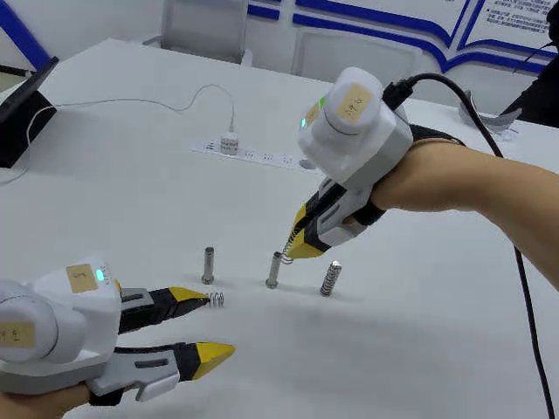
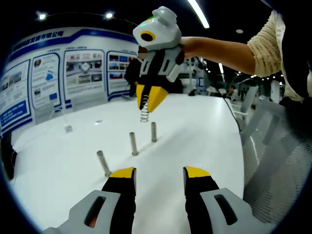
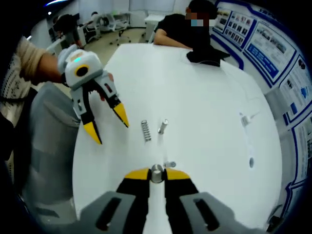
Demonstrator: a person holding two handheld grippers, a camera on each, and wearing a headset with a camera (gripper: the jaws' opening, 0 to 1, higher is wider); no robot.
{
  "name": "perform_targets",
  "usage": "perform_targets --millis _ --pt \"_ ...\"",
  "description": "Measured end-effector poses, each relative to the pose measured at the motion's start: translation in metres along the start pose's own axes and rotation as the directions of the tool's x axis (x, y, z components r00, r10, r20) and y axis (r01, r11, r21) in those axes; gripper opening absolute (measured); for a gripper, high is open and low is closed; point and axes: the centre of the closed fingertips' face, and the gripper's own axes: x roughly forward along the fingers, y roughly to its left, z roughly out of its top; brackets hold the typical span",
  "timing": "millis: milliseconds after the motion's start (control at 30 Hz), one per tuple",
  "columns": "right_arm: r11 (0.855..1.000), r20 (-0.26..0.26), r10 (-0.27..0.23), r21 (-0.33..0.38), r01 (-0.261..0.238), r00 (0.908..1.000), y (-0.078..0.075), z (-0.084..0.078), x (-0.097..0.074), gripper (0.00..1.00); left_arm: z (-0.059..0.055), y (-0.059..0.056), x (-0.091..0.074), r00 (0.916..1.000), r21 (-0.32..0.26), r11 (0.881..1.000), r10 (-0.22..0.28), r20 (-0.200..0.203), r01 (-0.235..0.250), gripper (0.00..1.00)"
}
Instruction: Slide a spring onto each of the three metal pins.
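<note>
Three metal pins stand on the white table. The left pin and the middle pin are bare; the right pin has a spring on it. My right gripper is shut on a spring, which hangs just over the middle pin's top. In the left gripper view that held spring dangles from the right gripper above the pins. A loose spring lies on the table beside the upper fingertip of my left gripper, which is open with nothing in it.
A white power strip with a plugged-in charger and cable lies farther back on the table. A dark screen stands at the far left edge. A person sits at the table's far end.
</note>
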Motion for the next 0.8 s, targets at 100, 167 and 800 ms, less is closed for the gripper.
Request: perform_targets --millis 100,167,800 --pt "1.000 -0.003 -0.008 0.011 0.008 1.0000 -0.007 0.000 0.001 0.12 0.000 0.000 0.000 1.0000 -0.001 1.000 0.001 0.000 -0.001 0.40" --pt "1.000 -0.003 -0.009 0.017 0.009 1.0000 -0.011 0.000 0.003 0.12 -0.001 -0.001 0.000 1.0000 -0.004 1.000 0.000 0.002 0.000 0.40" --pt "0.999 -0.066 0.013 0.036 -0.011 0.9977 -0.029 -0.009 0.033 0.13 -0.005 0.002 0.002 1.0000 -0.021 1.000 0.005 0.000 -0.005 0.41"
